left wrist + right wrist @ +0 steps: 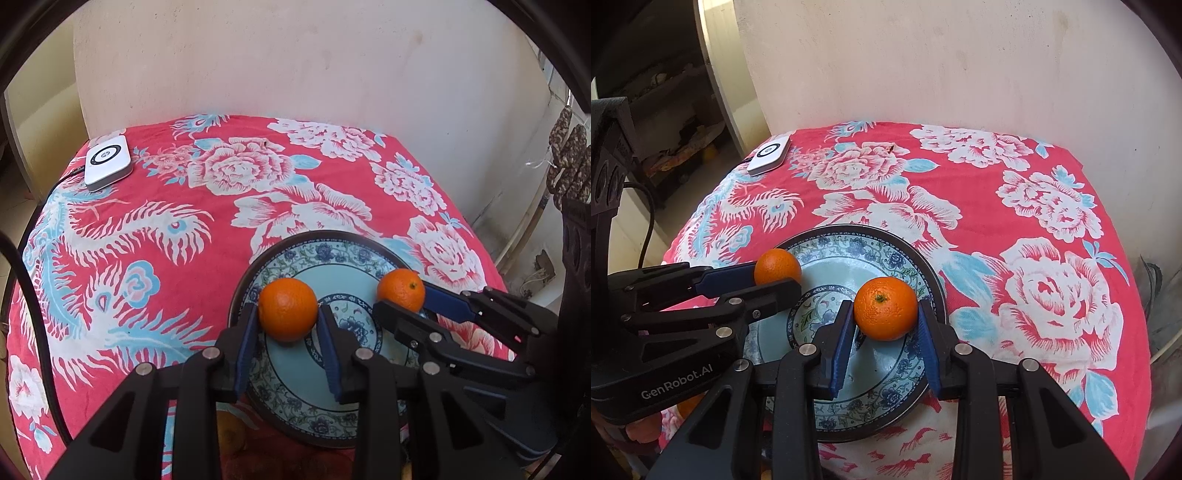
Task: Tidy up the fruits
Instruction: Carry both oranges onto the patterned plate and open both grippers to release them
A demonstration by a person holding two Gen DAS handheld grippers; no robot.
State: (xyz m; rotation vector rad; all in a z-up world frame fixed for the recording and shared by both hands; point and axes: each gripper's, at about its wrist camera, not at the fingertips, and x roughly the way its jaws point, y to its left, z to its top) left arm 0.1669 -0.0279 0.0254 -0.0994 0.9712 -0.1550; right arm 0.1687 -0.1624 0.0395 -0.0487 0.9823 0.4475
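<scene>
A round table is covered with a red cloth [207,229] of soft woven fabric, printed with white and light blue flowers. On it lies a round ceramic plate [295,258] with a dark rim, a glossy pale blue surface and blue flower patterns.

The left gripper [288,314], of black matte plastic with ribbed blue pads, is closed on 1 orange [288,308], round with a dimpled skin. This fruit is over the left part of the plate, and the bottom touches or nearly touches the glaze.

The right gripper [886,308] is also clamped on 1 orange, the second orange [885,308], which shows a small green stem mark on top. It is over the right part of the plate.

A flat white device [108,161] with rounded corners and a dark ring lies at the far left edge of the cloth.
</scene>
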